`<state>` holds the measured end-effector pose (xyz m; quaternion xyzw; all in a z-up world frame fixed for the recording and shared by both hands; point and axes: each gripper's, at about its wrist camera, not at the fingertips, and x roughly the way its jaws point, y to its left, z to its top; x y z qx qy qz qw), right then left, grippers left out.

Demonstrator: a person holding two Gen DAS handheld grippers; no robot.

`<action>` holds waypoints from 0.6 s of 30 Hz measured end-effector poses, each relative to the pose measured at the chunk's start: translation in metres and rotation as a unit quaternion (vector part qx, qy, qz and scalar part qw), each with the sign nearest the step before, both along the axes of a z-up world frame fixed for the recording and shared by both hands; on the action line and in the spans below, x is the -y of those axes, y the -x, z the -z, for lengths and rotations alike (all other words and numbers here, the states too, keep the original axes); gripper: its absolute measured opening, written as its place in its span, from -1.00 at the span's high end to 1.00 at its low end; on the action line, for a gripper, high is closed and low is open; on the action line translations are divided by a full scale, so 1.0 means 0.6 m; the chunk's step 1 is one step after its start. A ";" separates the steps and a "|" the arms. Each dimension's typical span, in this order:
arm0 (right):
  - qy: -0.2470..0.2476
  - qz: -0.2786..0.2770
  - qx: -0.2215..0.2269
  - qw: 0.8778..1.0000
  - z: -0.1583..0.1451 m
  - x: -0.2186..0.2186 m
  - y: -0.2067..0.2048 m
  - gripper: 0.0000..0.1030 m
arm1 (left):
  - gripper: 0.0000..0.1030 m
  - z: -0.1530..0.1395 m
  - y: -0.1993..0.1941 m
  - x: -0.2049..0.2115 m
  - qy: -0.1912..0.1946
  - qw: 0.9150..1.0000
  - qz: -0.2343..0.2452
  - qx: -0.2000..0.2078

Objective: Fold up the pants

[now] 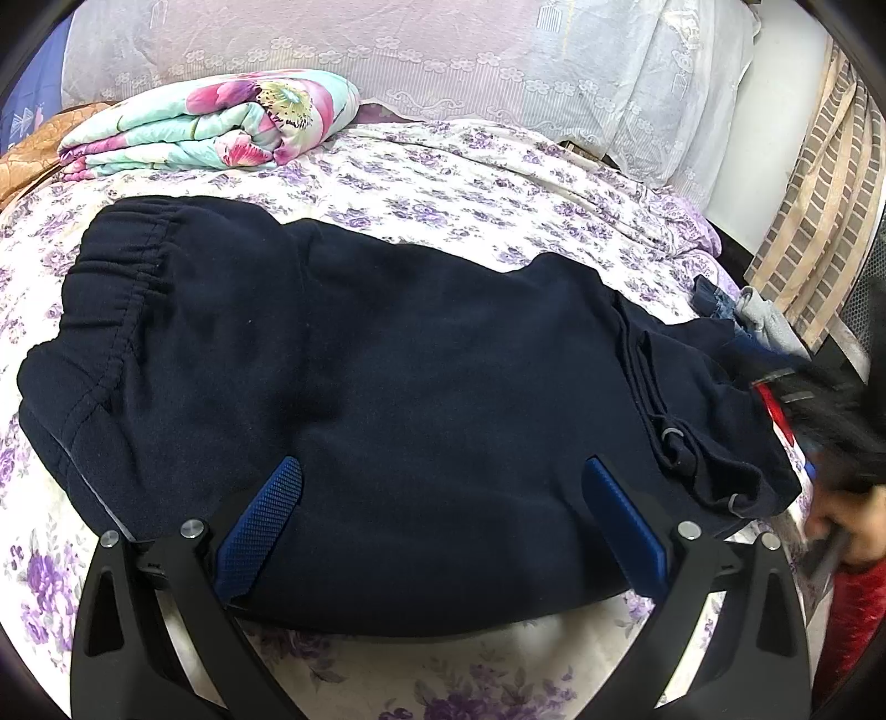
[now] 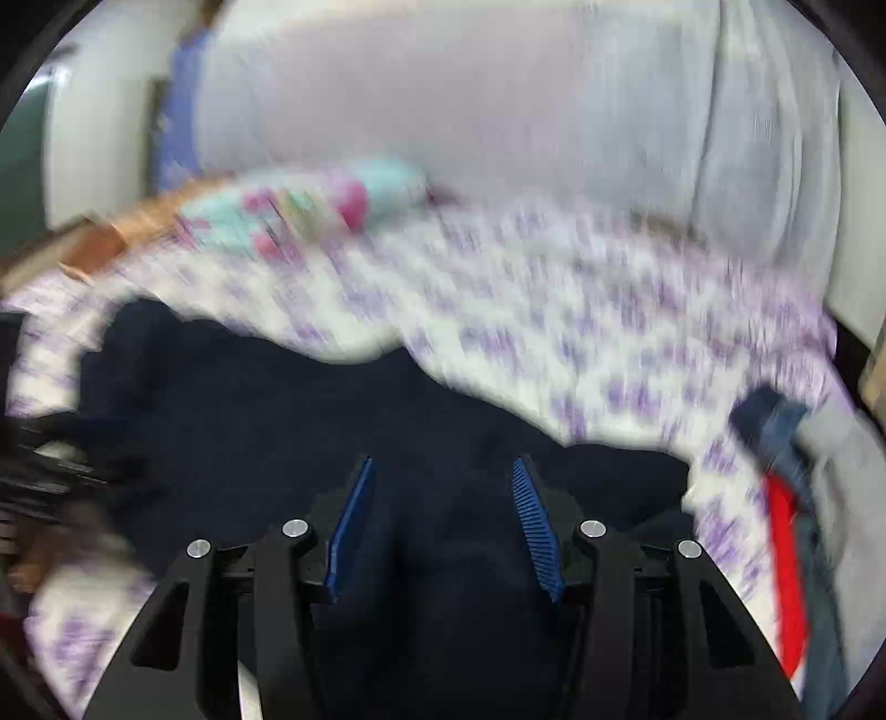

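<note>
Dark navy pants (image 1: 360, 376) lie folded in a bundle on the bed, with the elastic waistband at the left and the cuffs at the right. My left gripper (image 1: 440, 471) is open, its blue pads over the near edge of the pants and holding nothing. In the blurred right wrist view the same pants (image 2: 310, 421) lie under my right gripper (image 2: 443, 468), which is open with navy cloth between its jaws. The right gripper shows as a dark blur at the right edge of the left wrist view (image 1: 819, 404).
The bed has a white sheet with purple flowers (image 1: 454, 183). A folded floral quilt (image 1: 221, 127) lies at the back left below lace-covered pillows (image 1: 387, 50). A pile of blue, grey and red clothes (image 2: 786, 498) sits at the bed's right edge.
</note>
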<state>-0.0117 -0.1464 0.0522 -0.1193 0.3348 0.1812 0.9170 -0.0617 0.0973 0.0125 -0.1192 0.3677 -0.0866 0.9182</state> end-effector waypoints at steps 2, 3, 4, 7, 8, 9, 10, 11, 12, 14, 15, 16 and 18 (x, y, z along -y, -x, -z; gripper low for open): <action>0.005 -0.007 -0.072 0.997 0.059 -0.013 -0.039 -0.13 | -0.92 0.000 0.000 0.000 -0.001 1.000 -0.001 -0.001; -0.018 -0.005 -0.068 0.998 0.058 -0.007 -0.041 -0.14 | -0.92 0.001 -0.001 -0.002 -0.001 1.000 -0.001 -0.001; -0.029 -0.005 -0.084 0.996 0.054 -0.001 -0.044 -0.19 | -0.92 0.001 0.000 -0.001 -0.001 1.000 -0.001 -0.001; -0.156 -0.047 -0.114 0.980 0.007 0.058 -0.037 -0.16 | -0.92 0.001 -0.001 -0.001 -0.002 1.000 -0.001 -0.001; -0.177 -0.045 -0.107 0.977 -0.006 0.079 -0.037 -0.16 | -0.92 0.001 -0.001 -0.001 -0.002 1.000 -0.001 -0.002; -0.204 -0.031 -0.092 0.974 -0.025 0.116 -0.035 -0.16 | -0.92 0.001 -0.001 0.000 -0.002 1.000 -0.001 -0.002; -0.225 -0.014 -0.078 0.971 -0.040 0.152 -0.037 -0.17 | -0.92 0.001 -0.001 -0.001 -0.002 1.000 -0.001 -0.002; -0.241 0.013 -0.066 0.968 -0.050 0.198 -0.045 -0.14 | -0.92 0.001 -0.001 -0.001 -0.003 1.000 -0.001 -0.002; -0.242 0.041 -0.061 0.968 -0.052 0.232 -0.057 -0.11 | -0.92 0.002 -0.001 -0.002 -0.003 1.000 -0.002 -0.002; -0.244 0.072 -0.074 0.964 -0.040 0.288 -0.081 0.01 | -0.92 0.002 -0.003 -0.002 -0.006 1.000 -0.002 -0.004; -0.248 0.074 -0.082 0.962 -0.034 0.297 -0.090 0.03 | -0.92 0.003 -0.003 -0.001 -0.008 1.000 -0.002 -0.004; -0.253 0.075 -0.091 0.960 -0.026 0.304 -0.096 0.06 | -0.92 0.003 -0.004 -0.001 -0.009 1.000 -0.002 -0.005; -0.259 0.064 -0.106 0.958 -0.014 0.300 -0.118 0.06 | -0.92 0.004 -0.005 0.000 -0.014 1.000 -0.003 -0.007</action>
